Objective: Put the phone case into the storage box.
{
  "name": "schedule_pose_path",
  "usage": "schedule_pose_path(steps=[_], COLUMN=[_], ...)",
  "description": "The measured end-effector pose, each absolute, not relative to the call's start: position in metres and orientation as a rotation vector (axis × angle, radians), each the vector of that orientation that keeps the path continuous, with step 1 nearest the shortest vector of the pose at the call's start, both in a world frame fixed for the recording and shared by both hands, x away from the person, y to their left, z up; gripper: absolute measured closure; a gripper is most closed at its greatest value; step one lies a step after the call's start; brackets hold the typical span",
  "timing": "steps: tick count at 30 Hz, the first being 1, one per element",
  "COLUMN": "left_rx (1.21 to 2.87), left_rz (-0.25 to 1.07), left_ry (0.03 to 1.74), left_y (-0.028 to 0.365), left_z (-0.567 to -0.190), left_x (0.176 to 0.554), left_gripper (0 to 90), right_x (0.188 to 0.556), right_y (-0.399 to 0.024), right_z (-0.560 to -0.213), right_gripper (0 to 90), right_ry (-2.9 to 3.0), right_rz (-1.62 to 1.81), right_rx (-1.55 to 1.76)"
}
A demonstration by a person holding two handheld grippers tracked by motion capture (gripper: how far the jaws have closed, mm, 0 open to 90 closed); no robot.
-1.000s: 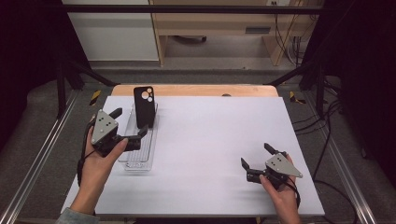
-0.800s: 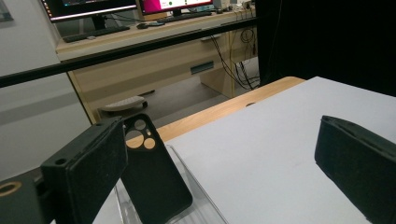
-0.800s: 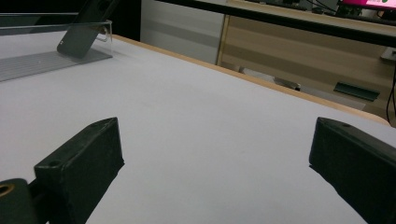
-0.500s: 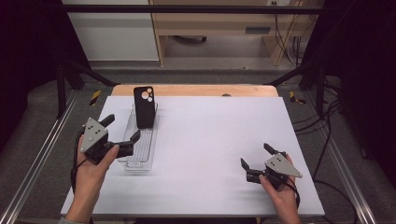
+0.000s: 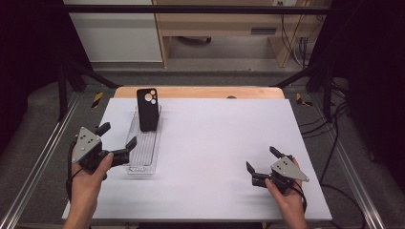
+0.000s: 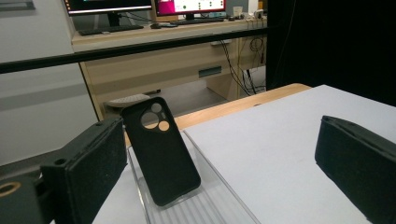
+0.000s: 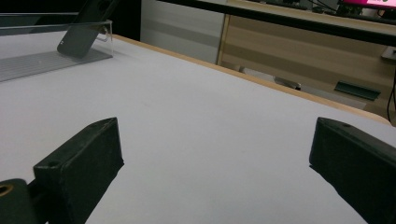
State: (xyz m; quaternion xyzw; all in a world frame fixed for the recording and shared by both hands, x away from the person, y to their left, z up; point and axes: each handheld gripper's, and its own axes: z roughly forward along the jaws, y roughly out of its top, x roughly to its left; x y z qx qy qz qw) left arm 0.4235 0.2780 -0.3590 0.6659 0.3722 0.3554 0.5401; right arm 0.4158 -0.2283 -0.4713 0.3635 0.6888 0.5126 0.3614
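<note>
Only up close, phone case cutouts.

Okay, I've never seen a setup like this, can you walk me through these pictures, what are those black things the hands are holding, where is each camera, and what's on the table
A person sits at a white table and holds a hand-operated gripper in each hand; there is no robot arm. The high view looks down from above the person's side. There the left tongs are at the left and the right tongs at the right, both with jaws spread wide and holding nothing.

The other two pictures come from small cameras riding on the grippers, looking along their own black jaws.

On the table lies a clear plastic tray. A black phone case stands in its far end, leaning back, camera cutouts at the top. The left gripper view faces the case and tray from nearby; the right gripper view catches them far off at its upper left.
</note>
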Motion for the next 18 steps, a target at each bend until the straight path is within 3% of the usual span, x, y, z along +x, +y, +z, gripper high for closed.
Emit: schedule_pose_path(steps=[18], left_rx=[1.5], left_rz=[0.783], left_ry=[0.902], left_y=[0.298], left_z=[-0.392], left_x=[0.41], left_gripper=[1.6], right_x=[0.416], right_y=[-0.229], right_z=[-0.472], right_gripper=[3.2], right_ry=[1.782], right_rz=[1.315], right_rx=[0.932])
